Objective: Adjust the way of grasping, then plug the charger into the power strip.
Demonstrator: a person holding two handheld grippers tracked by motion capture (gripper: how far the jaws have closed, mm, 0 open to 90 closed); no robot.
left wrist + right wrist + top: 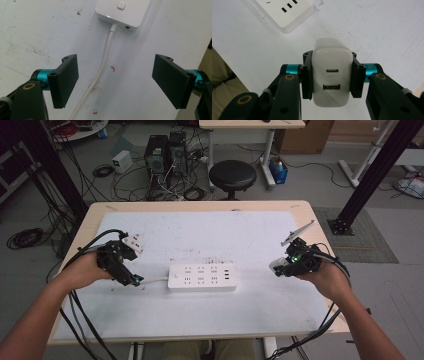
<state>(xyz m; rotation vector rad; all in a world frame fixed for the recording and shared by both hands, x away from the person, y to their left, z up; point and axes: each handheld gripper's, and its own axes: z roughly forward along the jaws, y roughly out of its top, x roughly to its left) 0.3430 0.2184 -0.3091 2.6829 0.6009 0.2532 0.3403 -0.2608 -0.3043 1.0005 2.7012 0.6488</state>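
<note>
Dim room, soft focus, mild glare

White rectangular plastic power strip (124,13) lies ahead of the left gripper's spread jaws, its white round cord (100,72) running back between them; white boxy plastic USB charger (332,72) sits between the right gripper's jaws

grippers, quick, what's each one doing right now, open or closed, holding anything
Left gripper: jaws wide open, holding nothing, astride the power strip's cable.
Right gripper: closed on a white charger, held above the table.
</note>
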